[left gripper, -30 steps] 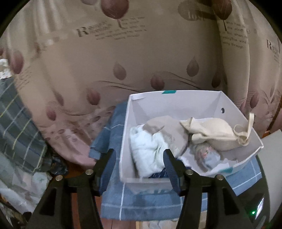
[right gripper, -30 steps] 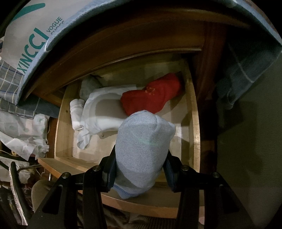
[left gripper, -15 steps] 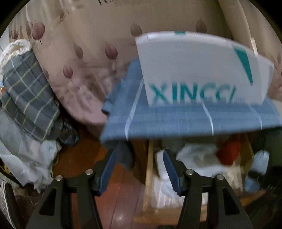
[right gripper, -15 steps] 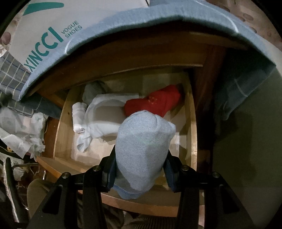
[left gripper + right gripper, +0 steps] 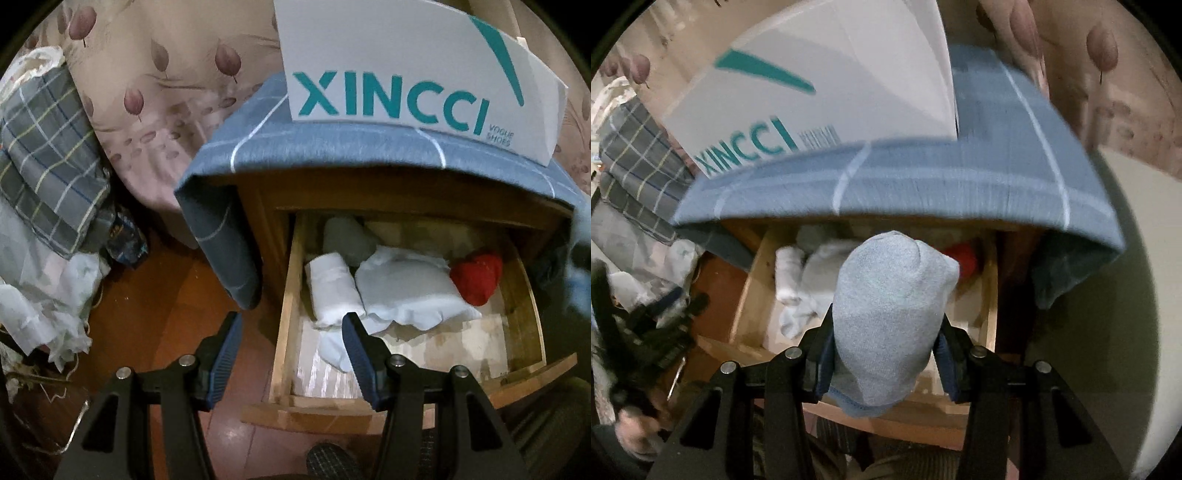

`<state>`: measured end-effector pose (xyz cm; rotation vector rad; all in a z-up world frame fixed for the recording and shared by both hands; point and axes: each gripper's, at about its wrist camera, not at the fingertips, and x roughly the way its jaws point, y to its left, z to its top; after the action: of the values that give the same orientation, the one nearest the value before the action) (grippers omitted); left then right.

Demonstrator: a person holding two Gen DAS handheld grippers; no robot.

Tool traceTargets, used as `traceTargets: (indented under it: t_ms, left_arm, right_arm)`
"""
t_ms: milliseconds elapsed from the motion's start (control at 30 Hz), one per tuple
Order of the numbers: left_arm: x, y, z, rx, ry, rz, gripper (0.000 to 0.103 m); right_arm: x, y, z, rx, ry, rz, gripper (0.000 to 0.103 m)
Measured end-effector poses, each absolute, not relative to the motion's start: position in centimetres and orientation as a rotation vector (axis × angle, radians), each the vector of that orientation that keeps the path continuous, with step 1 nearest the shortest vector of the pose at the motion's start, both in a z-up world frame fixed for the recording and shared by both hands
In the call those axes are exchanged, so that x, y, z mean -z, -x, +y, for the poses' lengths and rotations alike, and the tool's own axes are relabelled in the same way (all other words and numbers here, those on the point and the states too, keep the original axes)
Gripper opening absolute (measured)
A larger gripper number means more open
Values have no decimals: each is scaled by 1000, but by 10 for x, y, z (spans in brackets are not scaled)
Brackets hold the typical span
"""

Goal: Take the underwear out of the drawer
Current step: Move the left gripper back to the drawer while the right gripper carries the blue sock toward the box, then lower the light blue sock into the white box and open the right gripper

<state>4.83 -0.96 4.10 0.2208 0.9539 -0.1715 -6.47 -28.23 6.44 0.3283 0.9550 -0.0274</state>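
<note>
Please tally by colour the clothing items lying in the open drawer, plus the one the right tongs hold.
White: 2, a roll and a larger folded piece
Grey: 1
Red: 1
Light blue, in the right tongs: 1
Total: 5

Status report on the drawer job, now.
Right gripper shut on grey-blue underwear, above the open drawer. Left gripper open, empty. White and red pieces left inside. Nothing blocking.

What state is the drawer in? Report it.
Open: the drawer is pulled out, with the white bundle and red garment visible inside.
</note>
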Motion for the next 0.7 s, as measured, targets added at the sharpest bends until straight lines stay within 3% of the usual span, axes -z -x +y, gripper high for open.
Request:
traceTargets:
  t_ms: [500,700]
  left_arm:
    - [-35,-50,-10,155,-223,968,57]
    - [-34,-50,-11,146,-234,962,57]
  right_arm:
    - [-214,36,-282,-30,-254,695,43]
    - [-245,-2,-269,-17,-167,663,43]
